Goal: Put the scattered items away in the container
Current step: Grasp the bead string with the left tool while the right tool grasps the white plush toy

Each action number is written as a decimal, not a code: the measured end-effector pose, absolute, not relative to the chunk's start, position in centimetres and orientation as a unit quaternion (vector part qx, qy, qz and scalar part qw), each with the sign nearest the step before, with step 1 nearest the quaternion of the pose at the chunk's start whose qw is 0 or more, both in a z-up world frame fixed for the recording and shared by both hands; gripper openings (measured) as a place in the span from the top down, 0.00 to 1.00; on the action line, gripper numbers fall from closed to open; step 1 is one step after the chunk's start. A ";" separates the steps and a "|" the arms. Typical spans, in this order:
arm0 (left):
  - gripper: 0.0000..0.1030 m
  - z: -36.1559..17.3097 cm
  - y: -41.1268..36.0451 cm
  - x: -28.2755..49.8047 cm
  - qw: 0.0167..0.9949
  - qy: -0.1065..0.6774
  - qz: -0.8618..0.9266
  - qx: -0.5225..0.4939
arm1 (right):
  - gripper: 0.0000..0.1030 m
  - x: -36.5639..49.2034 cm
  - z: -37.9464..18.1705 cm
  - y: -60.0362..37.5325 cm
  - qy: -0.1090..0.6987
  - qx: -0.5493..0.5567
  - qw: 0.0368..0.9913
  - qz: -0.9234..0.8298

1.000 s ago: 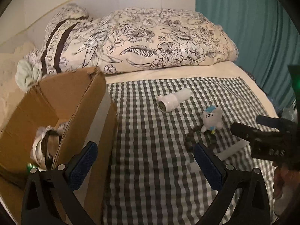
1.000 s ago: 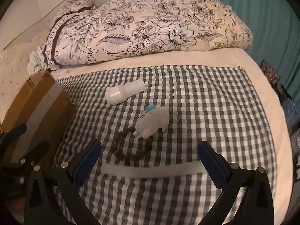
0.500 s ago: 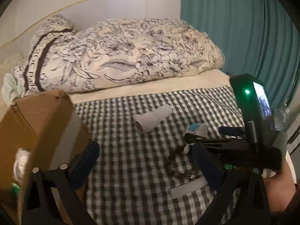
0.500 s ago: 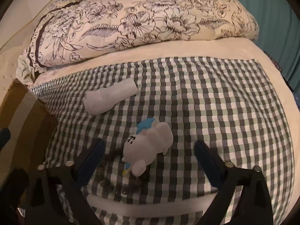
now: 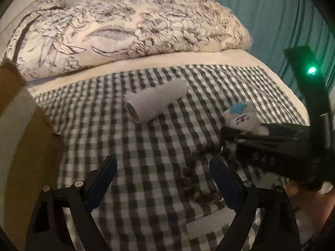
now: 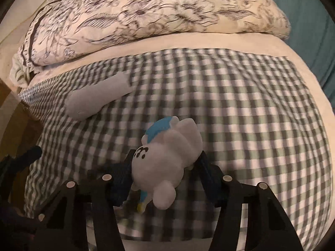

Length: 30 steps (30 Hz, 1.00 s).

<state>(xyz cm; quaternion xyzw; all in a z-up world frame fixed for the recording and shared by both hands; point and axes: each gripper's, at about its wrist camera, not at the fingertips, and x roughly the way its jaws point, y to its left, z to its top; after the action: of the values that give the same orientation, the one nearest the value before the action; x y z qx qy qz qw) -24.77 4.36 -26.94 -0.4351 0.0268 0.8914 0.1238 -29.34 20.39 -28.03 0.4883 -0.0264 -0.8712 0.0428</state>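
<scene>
Left wrist view: the left claw [image 5: 162,174] hangs wide and empty, slowly closing, over the checked blanket [image 5: 146,142]; a white bottle [image 5: 156,102] lies ahead, dark beads [image 5: 194,179] beside it. The cardboard box [image 5: 23,138] has slid to the frame's left edge.

Right wrist view: the right claw [image 6: 164,176] is closing around the plush toy [image 6: 167,161], pads seemingly touching; a second ago it stood wide above it.

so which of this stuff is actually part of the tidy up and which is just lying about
Part of the job: plush toy, white bottle, bead string, cardboard box.

Just there: floral duvet, checked cloth, teal curtain.

Plush toy [image 6: 167,156] between closing fingers [image 6: 123,177]
</scene>
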 end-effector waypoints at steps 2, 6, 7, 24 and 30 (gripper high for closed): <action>0.10 -27.6 5.2 -24.9 0.132 0.030 0.888 -0.439 | 0.45 -29.1 -27.9 21.7 -0.039 0.484 0.036 -0.873; 0.10 -28.7 7.4 -25.1 0.155 0.038 0.877 -0.452 | 0.45 -28.7 -27.3 23.5 -0.044 0.476 0.020 -0.878; 0.10 -28.8 7.9 -25.0 0.161 0.039 0.876 -0.453 | 0.45 -28.6 -27.2 24.0 -0.047 0.474 0.018 -0.879; 0.86 -29.6 8.4 -25.5 0.163 0.010 0.859 -0.485 | 0.45 -26.1 -25.3 26.6 -0.071 0.462 0.007 -0.884; 0.90 -28.7 6.5 -24.3 0.150 -0.018 0.861 -0.486 | 0.45 -24.5 -23.7 25.9 -0.071 0.454 0.016 -0.888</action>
<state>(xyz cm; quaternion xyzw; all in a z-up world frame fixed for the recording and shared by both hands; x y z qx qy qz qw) -24.30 6.51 -28.74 -0.4859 -0.0176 0.8608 0.1505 -24.52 25.88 -23.69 0.4541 -0.0706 -0.8880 0.0155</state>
